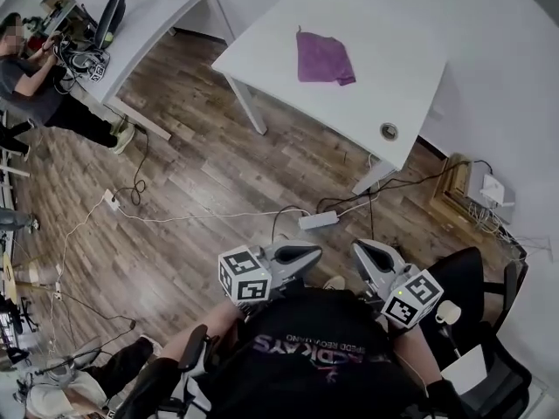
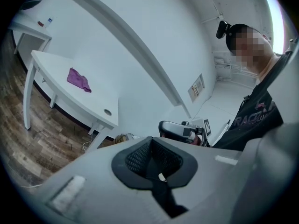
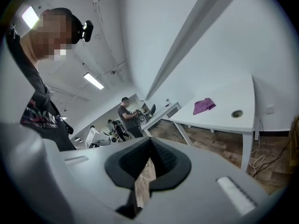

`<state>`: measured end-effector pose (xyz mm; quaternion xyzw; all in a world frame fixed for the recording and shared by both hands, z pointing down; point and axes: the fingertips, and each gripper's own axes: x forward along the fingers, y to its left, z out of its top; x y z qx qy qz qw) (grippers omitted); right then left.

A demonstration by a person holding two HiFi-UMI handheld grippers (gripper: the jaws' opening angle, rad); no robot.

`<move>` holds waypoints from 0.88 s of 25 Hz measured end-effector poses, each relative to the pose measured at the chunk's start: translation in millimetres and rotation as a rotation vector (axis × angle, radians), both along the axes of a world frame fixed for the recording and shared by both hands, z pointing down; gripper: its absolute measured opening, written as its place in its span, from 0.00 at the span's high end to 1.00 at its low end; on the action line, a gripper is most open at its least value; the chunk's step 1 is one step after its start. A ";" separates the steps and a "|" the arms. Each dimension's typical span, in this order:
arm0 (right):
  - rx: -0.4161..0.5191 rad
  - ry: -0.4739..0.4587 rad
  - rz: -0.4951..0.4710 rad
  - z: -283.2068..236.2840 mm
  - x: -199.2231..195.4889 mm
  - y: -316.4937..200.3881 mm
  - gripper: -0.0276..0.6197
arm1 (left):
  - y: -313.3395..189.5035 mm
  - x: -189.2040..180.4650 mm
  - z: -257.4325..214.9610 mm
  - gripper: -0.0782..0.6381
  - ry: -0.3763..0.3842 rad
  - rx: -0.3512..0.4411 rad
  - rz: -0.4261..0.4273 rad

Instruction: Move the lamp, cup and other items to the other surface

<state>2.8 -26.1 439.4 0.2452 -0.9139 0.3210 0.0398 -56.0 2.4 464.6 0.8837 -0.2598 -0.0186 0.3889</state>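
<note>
Grey plastic left gripper (image 1: pixel 301 253), right gripper (image 1: pixel 365 253): both closed, apparently empty | crumpled purple cloth (image 1: pixel 324 58) | rectangular white table (image 1: pixel 393 77)

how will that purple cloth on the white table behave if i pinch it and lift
Probably floppy: the purple cloth lies rumpled with folded edges, so it should droop from a pinch. Likely light, lying thin and flat on the white table. Pushed, it may bunch rather than slide.
</note>
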 end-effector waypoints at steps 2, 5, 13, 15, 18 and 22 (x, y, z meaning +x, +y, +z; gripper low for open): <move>0.008 0.008 0.024 -1.8 -14.8 -15.4 0.95 | -15.0 -15.0 -3.0 0.89 0.003 0.014 0.018; 0.006 0.014 0.041 0.5 -43.4 -36.0 0.95 | -30.3 -45.1 -2.4 0.89 0.004 0.024 0.019; 0.037 0.021 0.016 -5.1 -124.7 -79.4 0.95 | -50.4 -132.8 3.8 0.89 0.029 0.009 -0.070; 0.047 0.026 0.003 -6.5 -137.6 -86.7 0.95 | -52.5 -143.8 5.7 0.89 0.037 0.005 -0.086; 0.057 0.043 -0.010 -6.1 -147.4 -99.5 0.95 | -54.8 -151.4 8.0 0.89 0.047 -0.006 -0.099; 0.078 0.087 -0.016 -1.4 -146.7 -132.8 0.94 | -62.6 -155.5 10.5 0.89 0.058 -0.021 -0.127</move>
